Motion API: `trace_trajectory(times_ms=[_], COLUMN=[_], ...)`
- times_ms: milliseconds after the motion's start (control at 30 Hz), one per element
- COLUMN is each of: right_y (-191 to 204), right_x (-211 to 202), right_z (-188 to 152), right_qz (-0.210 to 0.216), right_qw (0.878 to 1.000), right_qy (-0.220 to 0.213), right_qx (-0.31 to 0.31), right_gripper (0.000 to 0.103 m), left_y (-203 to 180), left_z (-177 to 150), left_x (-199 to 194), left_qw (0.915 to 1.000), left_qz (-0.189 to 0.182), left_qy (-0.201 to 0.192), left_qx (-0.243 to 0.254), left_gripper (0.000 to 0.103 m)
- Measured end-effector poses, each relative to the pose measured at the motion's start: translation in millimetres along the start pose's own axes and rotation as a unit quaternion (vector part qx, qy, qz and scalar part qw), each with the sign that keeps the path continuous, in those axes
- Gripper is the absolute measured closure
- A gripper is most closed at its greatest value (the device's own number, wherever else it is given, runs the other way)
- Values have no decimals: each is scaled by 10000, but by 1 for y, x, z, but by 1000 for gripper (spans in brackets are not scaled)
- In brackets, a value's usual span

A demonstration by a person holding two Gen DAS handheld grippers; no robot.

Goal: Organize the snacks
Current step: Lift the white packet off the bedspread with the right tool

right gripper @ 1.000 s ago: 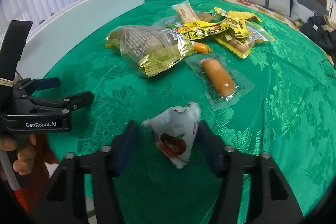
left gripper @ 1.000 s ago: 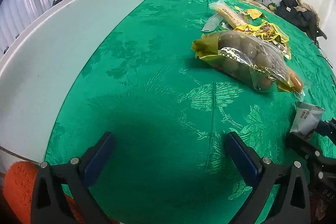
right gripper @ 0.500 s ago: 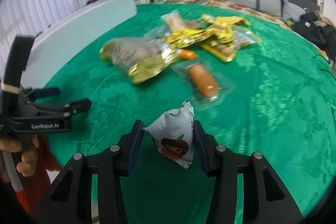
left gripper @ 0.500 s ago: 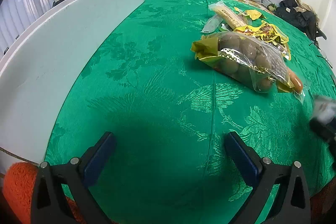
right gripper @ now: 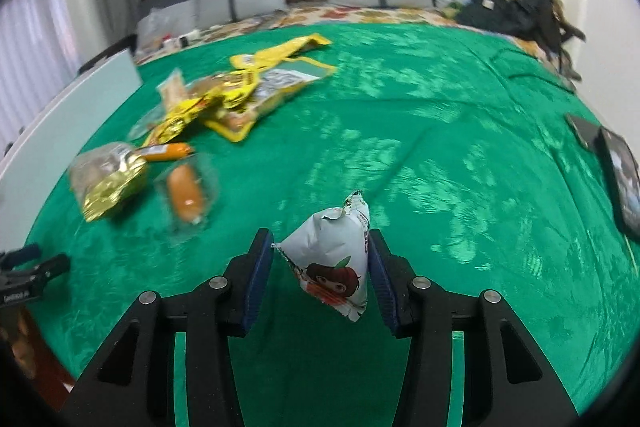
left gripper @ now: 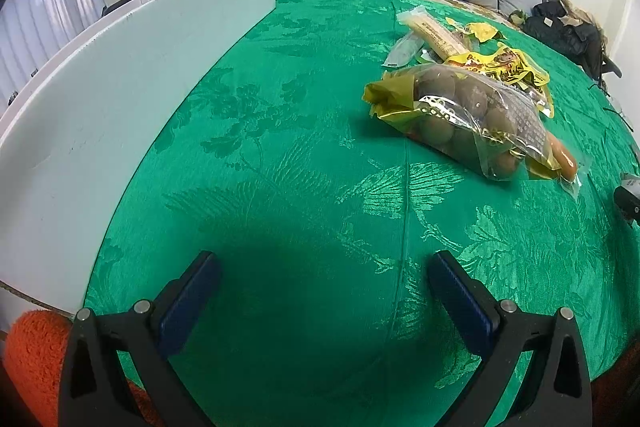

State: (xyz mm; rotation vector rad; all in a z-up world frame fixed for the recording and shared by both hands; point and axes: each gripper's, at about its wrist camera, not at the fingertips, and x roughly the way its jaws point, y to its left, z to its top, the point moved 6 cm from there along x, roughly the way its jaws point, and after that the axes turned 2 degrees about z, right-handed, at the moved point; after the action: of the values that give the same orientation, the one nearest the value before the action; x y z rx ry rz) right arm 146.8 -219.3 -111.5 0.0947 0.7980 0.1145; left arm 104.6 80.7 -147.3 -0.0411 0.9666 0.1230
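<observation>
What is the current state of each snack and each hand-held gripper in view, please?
Left hand-held gripper: open, empty, over bare cloth.
Right hand-held gripper: shut on the white snack packet.
White snack packet: sealed, pinched between both pads.
Bag of brown balls: sealed, lying flat.
Wrapped sausage: sealed, lying flat, blurred.
Yellow packets: heaped, overlapping.
Green cloth: spread flat.

Left gripper (left gripper: 320,285) is held low with jaws spread wide, nothing gripped. Right gripper (right gripper: 321,269) is raised, jaws clamped on a small white triangular snack packet (right gripper: 334,261).
</observation>
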Motion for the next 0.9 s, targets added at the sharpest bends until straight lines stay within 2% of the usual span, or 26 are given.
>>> trace_trajectory(times_ms=[300, 533, 900], right_y=[-3, 5, 8], right_x=[5, 8, 9], right_z=[-5, -6, -7], right_qz=[-19, -86, -120], right_qw=[9999, 9995, 9992], right_qy=[119, 172, 198], right_qx=[4, -236, -320], right_gripper=[46, 36, 32], left_y=[-1, -2, -2], left_z=[0, 1, 2], left_x=[0, 0, 0], left_qw=[10000, 10000, 9999], left_qz=[2, 6, 8], left_qy=[-53, -97, -118], left_qx=[-1, -1, -3], left_gripper=[0, 0, 0])
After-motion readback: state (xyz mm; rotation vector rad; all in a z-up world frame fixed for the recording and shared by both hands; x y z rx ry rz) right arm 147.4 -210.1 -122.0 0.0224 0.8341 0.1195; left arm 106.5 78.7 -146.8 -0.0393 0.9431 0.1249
